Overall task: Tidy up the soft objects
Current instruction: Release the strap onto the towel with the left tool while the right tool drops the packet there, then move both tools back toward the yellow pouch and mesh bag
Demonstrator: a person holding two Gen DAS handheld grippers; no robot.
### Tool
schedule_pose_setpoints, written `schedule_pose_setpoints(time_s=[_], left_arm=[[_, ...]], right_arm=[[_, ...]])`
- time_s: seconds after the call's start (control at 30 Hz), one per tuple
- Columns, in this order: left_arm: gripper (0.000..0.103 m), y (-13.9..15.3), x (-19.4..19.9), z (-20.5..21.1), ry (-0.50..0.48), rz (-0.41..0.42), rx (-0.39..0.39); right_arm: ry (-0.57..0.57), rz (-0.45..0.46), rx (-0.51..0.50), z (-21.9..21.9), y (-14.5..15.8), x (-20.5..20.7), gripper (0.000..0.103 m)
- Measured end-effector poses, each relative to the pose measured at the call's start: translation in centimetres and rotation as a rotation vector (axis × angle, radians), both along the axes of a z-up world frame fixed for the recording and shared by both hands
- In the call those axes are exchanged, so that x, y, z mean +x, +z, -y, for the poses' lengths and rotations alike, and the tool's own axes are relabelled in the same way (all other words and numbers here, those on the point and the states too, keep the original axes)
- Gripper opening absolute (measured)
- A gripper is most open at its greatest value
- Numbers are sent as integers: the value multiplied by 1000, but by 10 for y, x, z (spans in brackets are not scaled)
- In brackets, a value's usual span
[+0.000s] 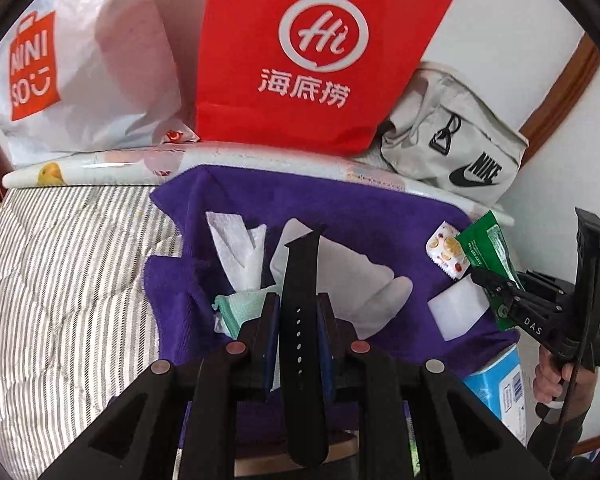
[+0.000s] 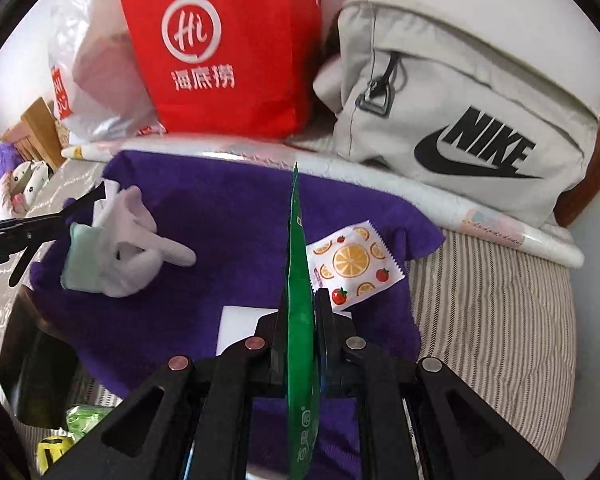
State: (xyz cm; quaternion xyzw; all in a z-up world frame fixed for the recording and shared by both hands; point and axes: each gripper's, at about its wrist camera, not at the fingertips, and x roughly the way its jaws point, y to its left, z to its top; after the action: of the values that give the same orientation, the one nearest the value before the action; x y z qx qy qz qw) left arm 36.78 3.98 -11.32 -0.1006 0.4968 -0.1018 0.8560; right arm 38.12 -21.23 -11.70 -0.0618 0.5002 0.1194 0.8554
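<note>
My left gripper (image 1: pixel 299 304) is shut on a black perforated watch strap (image 1: pixel 302 280), held upright over the purple towel (image 1: pixel 360 216). White socks with a mint cuff (image 1: pixel 244 264) lie on the towel just beyond it. My right gripper (image 2: pixel 300 304) is shut on a green sachet (image 2: pixel 299 280), seen edge-on. In the left wrist view the right gripper (image 1: pixel 474 276) holds the green sachet (image 1: pixel 486 248) at the towel's right edge. An orange-print sachet (image 2: pixel 352 268) and a white block (image 2: pixel 240 328) rest on the purple towel (image 2: pixel 220 208). The white socks (image 2: pixel 132 248) lie left, by the left gripper (image 2: pixel 96 194).
Behind the towel stand a red paper bag (image 1: pixel 320 52), a white plastic shopping bag (image 1: pixel 80 76) and a beige Nike pouch (image 2: pixel 460 120). A rolled white sheet (image 1: pixel 100 168) lies along the striped bedding (image 1: pixel 60 260). A blue tissue pack (image 1: pixel 500 388) sits at the right; plush toys (image 2: pixel 20 184) far left.
</note>
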Motion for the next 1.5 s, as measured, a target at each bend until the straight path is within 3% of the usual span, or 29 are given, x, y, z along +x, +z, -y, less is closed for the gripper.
schedule_pose_setpoints(time_s=[0.37, 0.57, 0.67, 0.8, 0.87, 1.5], left_arm=[[17, -12, 10, 5, -20, -47, 56], [17, -16, 14, 4, -21, -66, 47], [17, -16, 14, 5, -33, -68, 31], [31, -14, 14, 5, -35, -74, 17], [36, -12, 12, 4, -35, -67, 13], [37, 15, -49, -9, -29, -23, 22]], right_arm=[[0, -39, 10, -1, -10, 3, 12], [15, -31, 25, -4, -6, 1, 32], [29, -18, 32, -6, 1, -5, 32], [39, 10, 39, -8, 13, -12, 37], [43, 15, 48, -9, 16, -15, 38], [19, 10, 127, -7, 33, -54, 38]])
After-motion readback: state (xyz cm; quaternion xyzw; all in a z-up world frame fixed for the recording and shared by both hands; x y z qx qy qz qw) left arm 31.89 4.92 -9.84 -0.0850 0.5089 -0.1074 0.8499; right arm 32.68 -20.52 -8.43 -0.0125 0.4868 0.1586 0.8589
